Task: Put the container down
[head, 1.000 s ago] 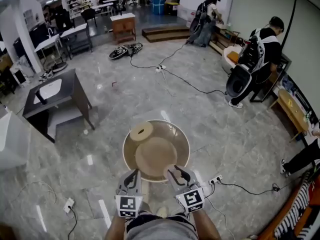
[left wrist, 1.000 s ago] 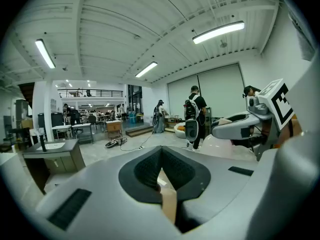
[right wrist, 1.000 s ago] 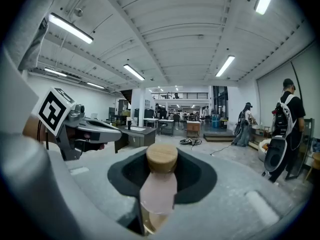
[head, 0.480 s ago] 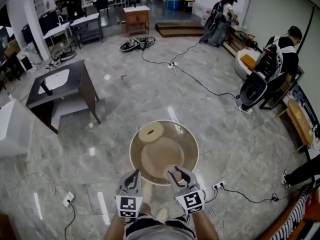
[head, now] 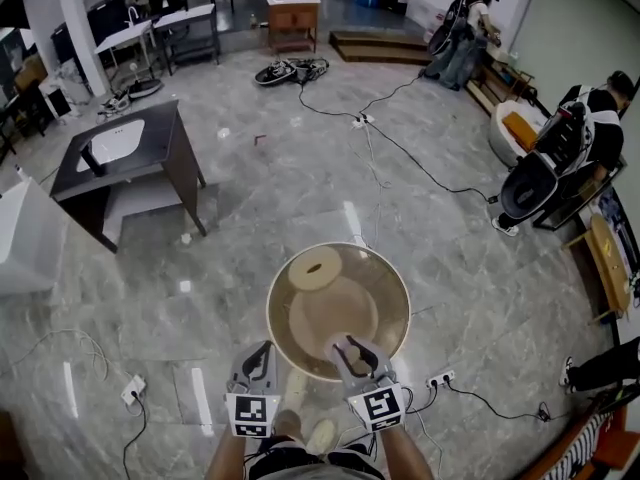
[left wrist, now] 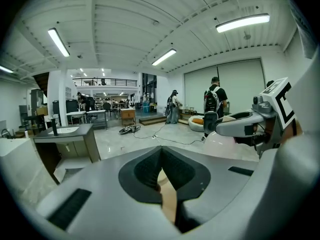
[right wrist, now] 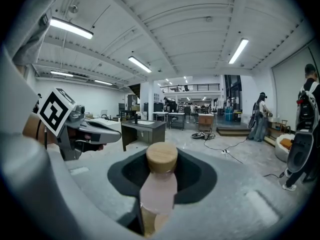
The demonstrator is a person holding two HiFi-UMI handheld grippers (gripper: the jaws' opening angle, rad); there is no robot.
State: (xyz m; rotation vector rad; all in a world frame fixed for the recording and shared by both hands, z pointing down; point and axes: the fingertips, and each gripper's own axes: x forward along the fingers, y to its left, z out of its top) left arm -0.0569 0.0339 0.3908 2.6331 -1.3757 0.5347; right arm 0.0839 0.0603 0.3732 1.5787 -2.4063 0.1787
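The container is a wide, round, pale bowl held over the floor in the head view, with a round wooden disc lying at its far side. My right gripper is shut on its near rim. In the right gripper view a pale pink wall topped by the wooden disc stands between the jaws. My left gripper hangs just left of the bowl's near rim, its pads together; a beige strip shows low between them. The left gripper view shows the bowl's outside under the right gripper.
A dark desk with a sink stands at the far left, next to a white unit. Power strips and cables lie on the marble floor. People and a wooden bench are at the right.
The floor, desk and people have slid down and right in the head view as the person walks forward. The bowl and both grippers keep the same hold and spacing.
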